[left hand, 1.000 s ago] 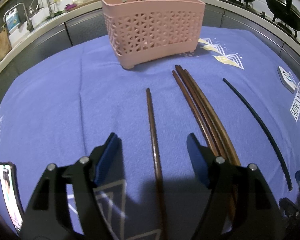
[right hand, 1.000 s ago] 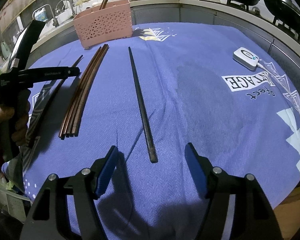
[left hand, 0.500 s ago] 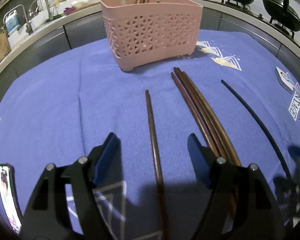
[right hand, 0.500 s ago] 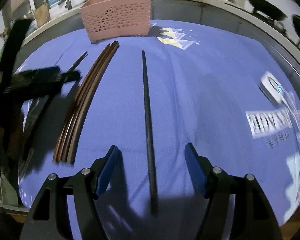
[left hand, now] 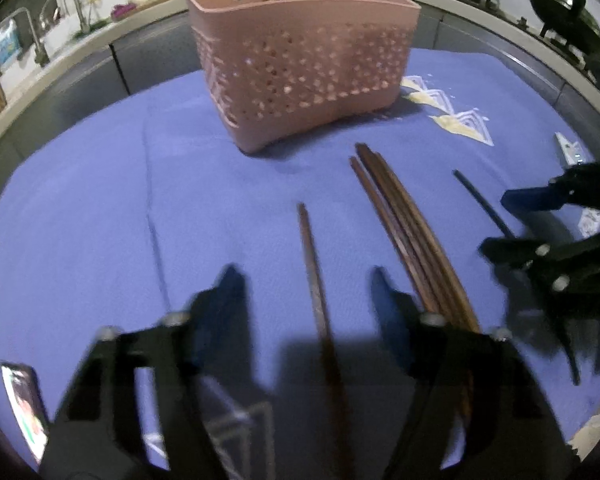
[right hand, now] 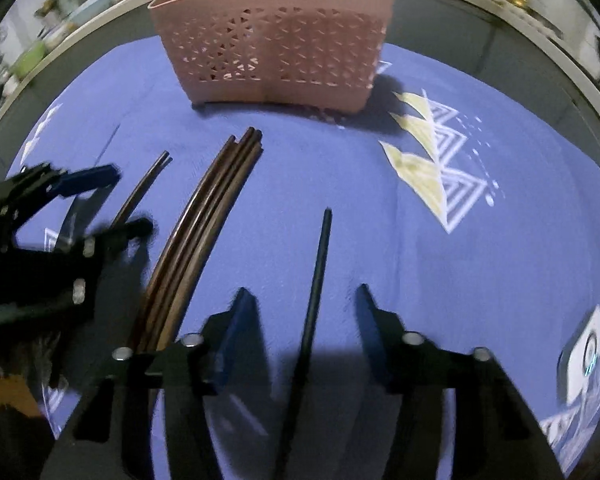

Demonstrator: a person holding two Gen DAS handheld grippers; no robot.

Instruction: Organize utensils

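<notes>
Worktop covered by a blue-violet cloth [left hand: 100, 208] bearing white and pale yellow triangle prints. Lying directly on the cloth: a pink perforated basket [left hand: 300, 68] at the far side; a single brown chopstick [left hand: 314, 280]; a bundle of brown chopsticks [left hand: 404, 224] just beside it; a black chopstick [right hand: 316, 280], apart; a small white device [right hand: 586, 350]; a phone [left hand: 22, 404] at the near left edge.

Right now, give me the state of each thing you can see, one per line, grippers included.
Left gripper: jaws just been closing, astride the single brown chopstick, not pressing on it.
Right gripper: jaws just been closing, astride the black chopstick, no grip yet.
Brown chopstick bundle: lying flat, side by side on the cloth.
Pink basket: upright, some chopsticks already standing inside.
Blue cloth: spread flat.
</notes>
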